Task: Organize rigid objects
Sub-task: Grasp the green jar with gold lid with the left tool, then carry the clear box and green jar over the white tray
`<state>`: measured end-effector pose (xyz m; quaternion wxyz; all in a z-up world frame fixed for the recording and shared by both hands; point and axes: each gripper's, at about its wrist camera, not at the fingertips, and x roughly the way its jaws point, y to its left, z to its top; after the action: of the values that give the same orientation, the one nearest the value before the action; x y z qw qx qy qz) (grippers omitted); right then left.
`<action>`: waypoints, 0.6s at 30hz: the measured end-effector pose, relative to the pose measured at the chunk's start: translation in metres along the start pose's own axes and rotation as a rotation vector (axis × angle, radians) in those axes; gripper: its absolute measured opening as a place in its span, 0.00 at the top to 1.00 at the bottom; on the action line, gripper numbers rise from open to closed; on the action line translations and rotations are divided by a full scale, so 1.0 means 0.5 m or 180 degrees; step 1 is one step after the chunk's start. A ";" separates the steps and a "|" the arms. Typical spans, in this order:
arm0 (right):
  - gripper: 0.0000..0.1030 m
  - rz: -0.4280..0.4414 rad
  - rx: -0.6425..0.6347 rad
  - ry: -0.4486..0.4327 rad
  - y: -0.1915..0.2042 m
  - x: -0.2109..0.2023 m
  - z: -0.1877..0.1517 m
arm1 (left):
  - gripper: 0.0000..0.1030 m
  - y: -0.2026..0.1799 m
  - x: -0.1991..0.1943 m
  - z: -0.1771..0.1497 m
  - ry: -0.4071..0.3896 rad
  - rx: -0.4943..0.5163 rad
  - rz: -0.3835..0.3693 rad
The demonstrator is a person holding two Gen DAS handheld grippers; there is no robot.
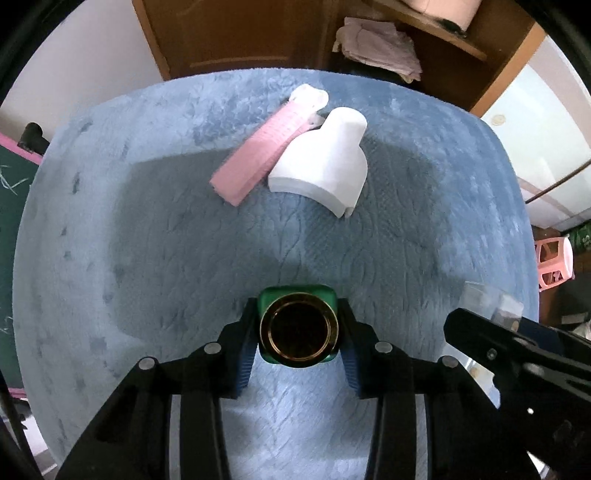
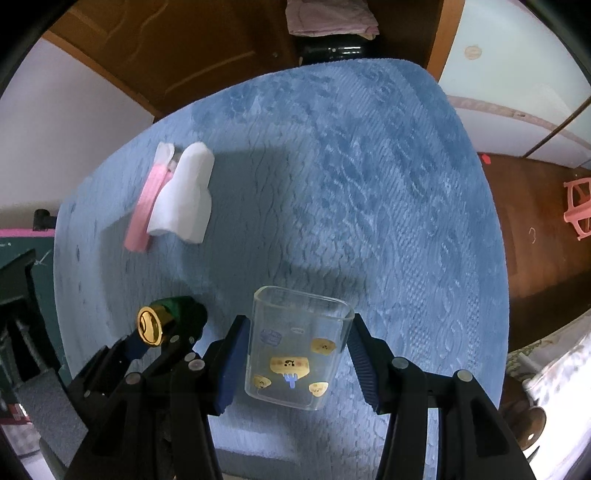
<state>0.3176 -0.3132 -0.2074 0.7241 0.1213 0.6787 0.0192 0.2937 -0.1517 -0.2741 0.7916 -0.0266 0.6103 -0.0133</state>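
A green bottle (image 1: 297, 295) with a gold cap stands upright on the blue fleece-covered table (image 1: 147, 240). My left gripper (image 1: 299, 334) is shut on it, a blue pad pressed to each side. In the right wrist view the same bottle (image 2: 173, 317) sits at the lower left. My right gripper (image 2: 297, 347) is shut on a clear square cup (image 2: 295, 332) printed with yellow cartoon figures. That cup (image 1: 487, 299) shows faintly at the right of the left wrist view. Farther back a pink ribbed bar (image 1: 255, 155) lies against a white bottle-shaped piece (image 1: 325, 158).
The table's far edge meets a brown wooden door (image 1: 240, 33) and a shelf with folded cloth (image 1: 380, 48). A pink plastic stool (image 2: 578, 206) stands on the floor to the right. A green board (image 1: 11, 206) borders the left side.
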 end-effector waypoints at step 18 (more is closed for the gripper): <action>0.48 0.0536 -0.0028 -0.0443 0.054 -0.206 -0.178 | 0.58 0.161 -0.286 -0.139 -0.0434 0.0094 -0.0276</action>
<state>0.2255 -0.2935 -0.1056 0.7658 0.1758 0.6141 0.0744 0.1893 -0.0657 -0.1584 0.8303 -0.0421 0.5531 -0.0547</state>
